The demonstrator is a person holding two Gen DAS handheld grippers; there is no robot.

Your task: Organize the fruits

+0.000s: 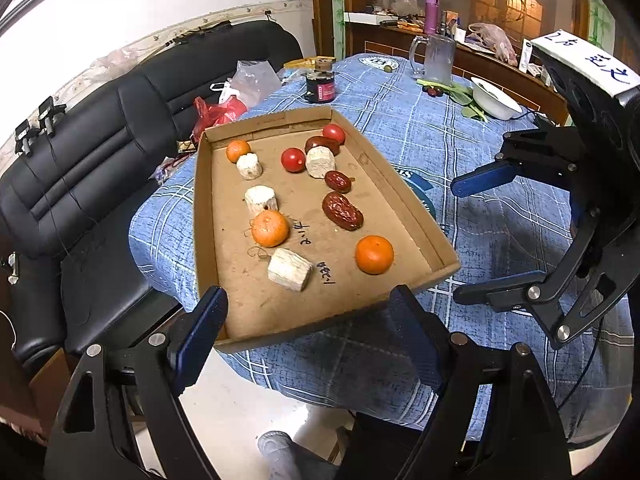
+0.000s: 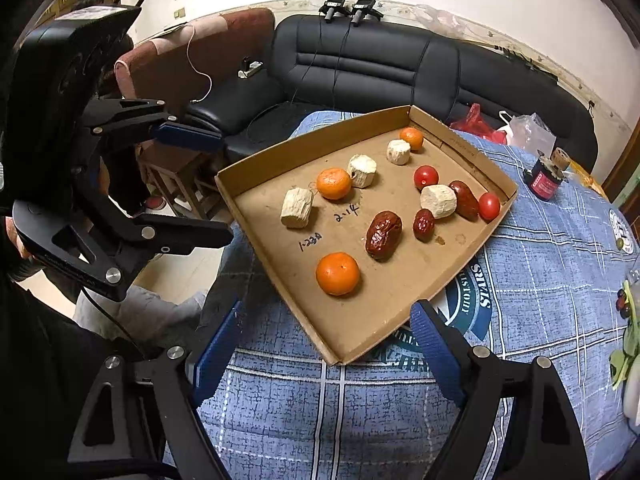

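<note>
Both grippers hover empty with jaws spread — nearest orange (image 2: 338, 273) sits low-centre in the right wrist frame inside the cardboard tray (image 2: 360, 344), just ahead of the right gripper (image 2: 326, 350), left gripper (image 1: 306, 334) farther off.

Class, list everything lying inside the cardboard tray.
Inside the cardboard tray: three oranges, four pale cut chunks, two tomatoes, three red dates. Nothing fully hidden.

Left hand-held gripper (image 1: 304, 336) agape; right hand-held gripper (image 2: 326, 354) likewise.
</note>
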